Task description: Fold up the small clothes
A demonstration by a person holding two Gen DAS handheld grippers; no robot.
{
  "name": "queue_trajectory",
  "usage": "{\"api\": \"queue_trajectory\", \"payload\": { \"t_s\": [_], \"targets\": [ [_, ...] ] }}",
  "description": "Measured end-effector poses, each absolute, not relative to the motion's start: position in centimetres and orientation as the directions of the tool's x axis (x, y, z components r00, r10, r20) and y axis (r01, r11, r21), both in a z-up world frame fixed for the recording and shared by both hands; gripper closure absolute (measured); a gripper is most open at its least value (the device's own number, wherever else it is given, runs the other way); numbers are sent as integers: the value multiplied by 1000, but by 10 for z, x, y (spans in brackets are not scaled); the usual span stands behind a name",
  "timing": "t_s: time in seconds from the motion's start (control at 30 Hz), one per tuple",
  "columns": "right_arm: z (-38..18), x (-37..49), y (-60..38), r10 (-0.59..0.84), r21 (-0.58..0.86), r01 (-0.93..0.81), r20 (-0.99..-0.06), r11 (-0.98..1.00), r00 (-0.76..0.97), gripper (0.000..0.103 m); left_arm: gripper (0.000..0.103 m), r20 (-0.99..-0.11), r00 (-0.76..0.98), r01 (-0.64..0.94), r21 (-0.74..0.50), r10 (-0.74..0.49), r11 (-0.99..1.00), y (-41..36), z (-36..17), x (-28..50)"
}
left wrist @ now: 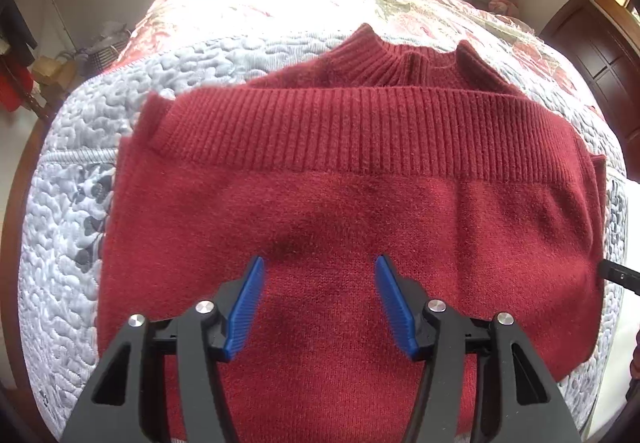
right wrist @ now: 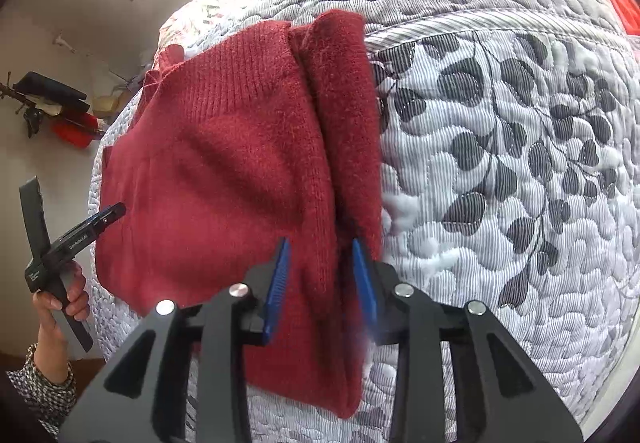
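A dark red knitted sweater (left wrist: pixel 340 203) lies folded on the bed, its ribbed hem (left wrist: pixel 360 131) turned up just short of the collar (left wrist: pixel 400 63). My left gripper (left wrist: pixel 320 259) hovers open over the near part of the sweater, with nothing between its blue pads (left wrist: pixel 244 307). In the right wrist view the sweater (right wrist: pixel 224 163) shows a folded side edge (right wrist: pixel 344 131). My right gripper (right wrist: pixel 320 243) is open, its fingers straddling that edge near the sweater's near corner. A hand (right wrist: pixel 60 303) holds the left gripper (right wrist: pixel 108 215) at the sweater's far side.
The sweater rests on a grey-white quilt with a dark leaf print (right wrist: pixel 520 163), and a floral cover (left wrist: pixel 420 19) lies beyond it. A dark wooden cabinet (left wrist: pixel 592 47) stands at the right. Boxes and clutter (left wrist: pixel 48 71) sit on the floor to the left of the bed.
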State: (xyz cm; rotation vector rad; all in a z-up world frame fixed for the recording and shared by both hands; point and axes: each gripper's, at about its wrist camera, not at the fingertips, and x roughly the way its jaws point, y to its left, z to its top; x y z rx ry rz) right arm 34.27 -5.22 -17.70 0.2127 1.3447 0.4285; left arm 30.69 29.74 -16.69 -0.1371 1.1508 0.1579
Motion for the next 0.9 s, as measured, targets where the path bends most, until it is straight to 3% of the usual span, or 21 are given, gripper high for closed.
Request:
{"api": "queue_trajectory", "payload": {
  "t_s": [0.37, 0.73, 0.8, 0.9],
  "targets": [
    [-190, 347, -36, 312, 283, -175, -934, 943, 172, 75, 44, -900, 430, -158, 3, 71, 987, 295, -156, 302],
    [-202, 349, -38, 323, 299, -150, -928, 943, 185, 75, 40, -913, 399, -157, 23, 84, 987, 298, -168, 306],
    [-193, 346, -42, 343, 321, -135, -919, 937, 193, 72, 40, -921, 379, -159, 24, 84, 987, 301, -173, 305],
    [-180, 337, -50, 334, 318, -106, -916, 942, 221, 54, 40, -928, 363, -163, 22, 81, 986, 304, -178, 301]
  ]
}}
